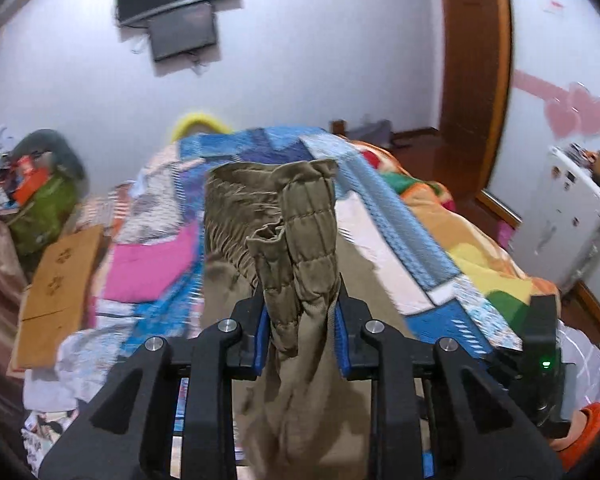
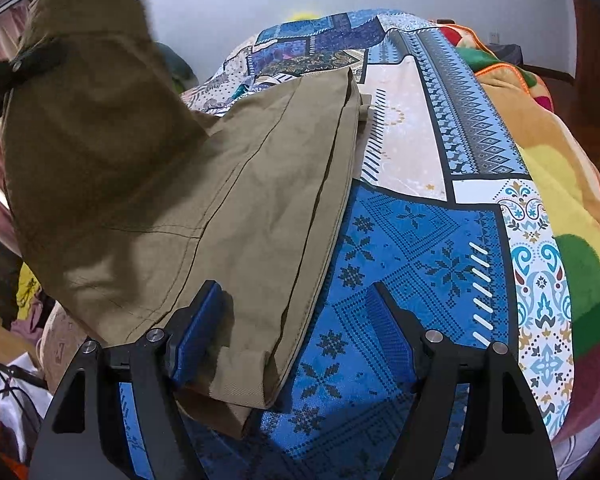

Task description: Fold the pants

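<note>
Khaki pants [image 2: 228, 184]: spread partly flat on the bed, ahead and left of the right tongs [image 2: 296, 332], hem end lying between and just under the left finger. One end lifted off the bed, bunched and clamped in the left tongs [image 1: 300, 316]; gathered, ribbed band [image 1: 300, 216] standing upright above the blue pads [image 1: 262, 336].

Left tongs: clenched on the pants fabric, both pads pressed against the bunch. Right tongs: released, fingers spread wide, nothing gripped; left blue pad [image 2: 196, 332] resting on or just above the hem, right pad over bare bedspread.

Surface: bed covered by a patchwork bedspread [image 2: 412, 240] in blue, white and cream with geometric and floral prints. To the right of the right tongs, a multicoloured blanket [image 2: 572, 208] in orange, yellow and green lying along the bed edge.

Room, left-wrist view: white wall ahead of the tongs, carrying two dark screens [image 1: 176, 4], one below the other. Wooden door frame [image 1: 476, 72] ahead and right. White cabinet [image 1: 568, 216] far right, pink heart decorations [image 1: 580, 112] on the wall above it. Left of the tongs: cardboard sheet [image 1: 56, 296] at the bed edge, green bag [image 1: 44, 212] with clutter beyond it. Yellow item [image 1: 198, 124] at the far end of the bed, identity unclear.
</note>
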`<state>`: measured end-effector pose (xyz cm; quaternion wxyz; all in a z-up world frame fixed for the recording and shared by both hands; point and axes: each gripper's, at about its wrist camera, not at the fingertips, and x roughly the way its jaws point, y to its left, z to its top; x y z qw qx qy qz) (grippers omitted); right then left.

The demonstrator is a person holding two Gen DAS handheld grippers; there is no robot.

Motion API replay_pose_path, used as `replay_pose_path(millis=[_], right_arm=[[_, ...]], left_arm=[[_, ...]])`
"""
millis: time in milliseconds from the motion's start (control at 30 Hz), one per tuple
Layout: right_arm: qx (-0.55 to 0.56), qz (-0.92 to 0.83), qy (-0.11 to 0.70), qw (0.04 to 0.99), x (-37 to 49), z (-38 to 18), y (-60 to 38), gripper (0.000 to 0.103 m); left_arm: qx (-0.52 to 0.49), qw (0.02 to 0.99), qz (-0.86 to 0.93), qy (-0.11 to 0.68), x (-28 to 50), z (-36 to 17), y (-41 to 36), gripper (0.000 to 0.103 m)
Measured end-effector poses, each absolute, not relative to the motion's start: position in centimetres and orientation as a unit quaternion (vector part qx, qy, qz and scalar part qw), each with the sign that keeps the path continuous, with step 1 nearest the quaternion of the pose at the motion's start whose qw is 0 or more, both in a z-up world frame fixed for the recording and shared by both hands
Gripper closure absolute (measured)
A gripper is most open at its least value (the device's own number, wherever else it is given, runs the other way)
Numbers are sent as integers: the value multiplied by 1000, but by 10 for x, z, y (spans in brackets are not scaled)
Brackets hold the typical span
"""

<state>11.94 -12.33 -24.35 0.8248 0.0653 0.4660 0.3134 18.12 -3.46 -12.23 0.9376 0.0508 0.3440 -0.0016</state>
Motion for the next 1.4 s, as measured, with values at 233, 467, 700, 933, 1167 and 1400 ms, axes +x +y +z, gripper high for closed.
replay_pose_path(millis=[233,467,700,933,1167,1400], right_arm=[[60,310,468,826,116,-237,-132,32],[63,285,460,838,105,-228,-160,32],[72,268,450,849,100,-216,-174,32],[65,286,417,860,102,-191,-164,26],[68,298,392,868,122,-178,-143,24],[79,281,434,852,141,-209,-128,24]], left_arm=[[40,903,-65,424,196,-164,-61,76],[32,886,-67,458,198,-191,-76,73],[33,895,-74,439,181,-177,-77,31],[23,914,-18,404,182,-147,-25,22],[44,908,35,416,211,-151,38,17],[57,889,58,450,275,-178,80,15]])
